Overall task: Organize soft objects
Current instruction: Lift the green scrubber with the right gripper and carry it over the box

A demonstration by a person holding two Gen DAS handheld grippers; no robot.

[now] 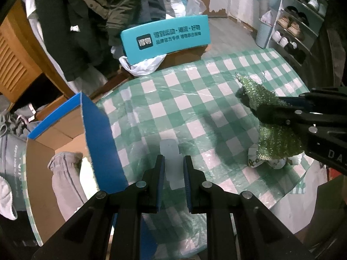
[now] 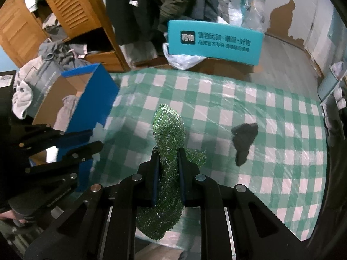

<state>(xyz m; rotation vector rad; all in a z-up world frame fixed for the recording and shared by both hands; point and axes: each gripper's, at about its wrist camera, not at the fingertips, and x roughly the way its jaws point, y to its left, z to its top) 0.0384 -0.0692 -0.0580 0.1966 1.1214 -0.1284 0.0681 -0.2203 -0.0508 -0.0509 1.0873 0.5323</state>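
Over the green-and-white checked table (image 2: 249,99), right tool (image 2: 168,151) is clamped on a sparkly green cloth (image 2: 168,130), lifted off the surface; cloth bulges fwd past the tips and hangs down behind them. Left wrist view shows same cloth (image 1: 275,138) from the side, at far right of frame, pinched in the right tool (image 1: 279,106), w/ its lower end dangling over a small white patterned item (image 1: 275,162) on the table near the edge. That item doesn't show in the right wrist view.

Right wrist view alone shows a dark crumpled cloth (image 2: 244,140) lying on the table to the right of the green one, well apart from it.

Left tool (image 1: 173,162) is open, nothing between its fingers, hovering low over the near side of the table, pointing fwd. In right wrist view it (image 2: 95,138) sits at left, just beside the blue cardboard box (image 2: 95,99).

Box stands off the table's left edge, flaps up; a grey soft garment (image 1: 65,173) lies inside. Farther back, a teal box (image 2: 214,41) w/ printed text sits beyond the table's far edge, beside a white plastic bag (image 1: 145,65).
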